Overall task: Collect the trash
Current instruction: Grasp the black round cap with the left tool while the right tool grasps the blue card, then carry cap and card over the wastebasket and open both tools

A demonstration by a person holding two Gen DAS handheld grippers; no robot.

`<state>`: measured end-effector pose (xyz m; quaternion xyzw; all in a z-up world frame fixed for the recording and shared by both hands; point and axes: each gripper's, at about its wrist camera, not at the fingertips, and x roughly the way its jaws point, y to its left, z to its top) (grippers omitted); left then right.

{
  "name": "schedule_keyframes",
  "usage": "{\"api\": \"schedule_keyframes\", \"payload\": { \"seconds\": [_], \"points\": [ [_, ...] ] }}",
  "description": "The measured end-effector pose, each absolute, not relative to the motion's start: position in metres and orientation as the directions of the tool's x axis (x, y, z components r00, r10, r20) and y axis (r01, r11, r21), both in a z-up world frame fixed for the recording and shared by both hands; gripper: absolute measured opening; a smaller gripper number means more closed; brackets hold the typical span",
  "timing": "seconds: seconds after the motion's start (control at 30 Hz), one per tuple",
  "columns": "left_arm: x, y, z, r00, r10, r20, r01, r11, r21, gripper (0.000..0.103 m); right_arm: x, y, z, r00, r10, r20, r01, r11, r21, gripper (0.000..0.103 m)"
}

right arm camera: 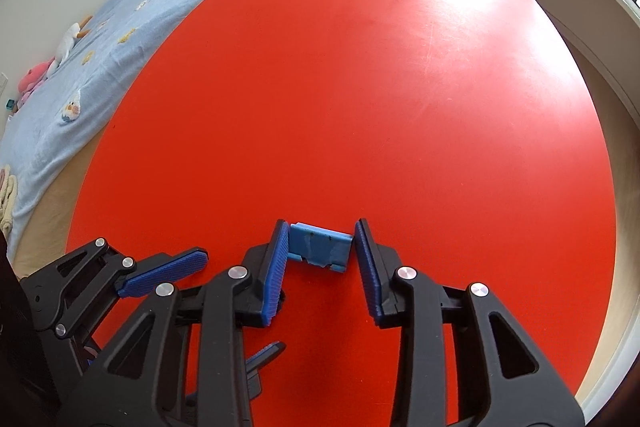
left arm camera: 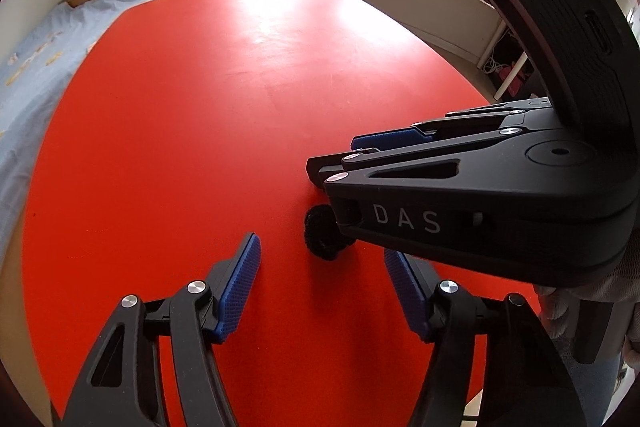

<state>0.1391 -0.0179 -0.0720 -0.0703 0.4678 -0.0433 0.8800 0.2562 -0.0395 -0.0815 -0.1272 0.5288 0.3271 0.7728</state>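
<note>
We see our right gripper (right arm camera: pixel 320 263) spread wide over the red table (right arm camera: pixel 360 87), its 2 pads flanking a small blue piece (right arm camera: pixel 320 247) without gripping it. Our left gripper (left arm camera: pixel 320 279) also gapes, holding nothing, a black fuzzy scrap (left arm camera: pixel 322 237) lying just ahead of its fingers

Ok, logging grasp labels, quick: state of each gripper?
Left gripper: open, holding nothing.
Right gripper: open around the blue piece, not clamped.

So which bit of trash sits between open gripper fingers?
The blue block, between the right gripper fingers; the black fuzzy piece lies ahead of the left gripper.
</note>
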Motion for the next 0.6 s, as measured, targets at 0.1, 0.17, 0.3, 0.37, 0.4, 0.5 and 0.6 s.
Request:
{"api": "schedule_keyframes", "payload": {
  "seconds": [0.1,0.17,0.3,0.37,0.4,0.5,0.6],
  "points": [
    [0.139,-0.019,-0.071,0.555,-0.149,-0.818,0.018,0.986,-0.167,0.036,0.256,-0.042,-0.081,0.227,0.374,-0.899,-0.638,0.755,0.153,0.034],
    [0.138,-0.022,-0.071,0.552,-0.137,-0.823,0.028,0.989,-0.146,0.025,0.256,-0.042,-0.081,0.226,0.375,-0.899,-0.637,0.755,0.154,0.034],
    [0.135,-0.023,-0.071,0.547,-0.138,-0.826,0.031,0.989,-0.145,0.017,0.255,-0.043,-0.081,0.225,0.377,-0.899,-0.636,0.755,0.157,0.033],
    [0.134,-0.025,-0.07,0.545,-0.138,-0.827,0.034,0.989,-0.142,0.016,0.255,-0.044,-0.08,0.225,0.376,-0.899,-0.636,0.756,0.157,0.033],
    [0.133,-0.025,-0.07,0.544,-0.137,-0.828,0.035,0.989,-0.141,0.016,0.255,-0.044,-0.08,0.225,0.378,-0.898,-0.636,0.756,0.158,0.033],
    [0.138,-0.022,-0.069,0.544,-0.139,-0.827,0.036,0.989,-0.143,0.015,0.256,-0.048,-0.079,0.228,0.379,-0.897,-0.628,0.761,0.162,0.033],
    [0.137,-0.021,-0.067,0.545,-0.138,-0.827,0.039,0.989,-0.139,0.015,0.257,-0.053,-0.077,0.234,0.377,-0.896,-0.623,0.766,0.16,0.033]
  ]
}}
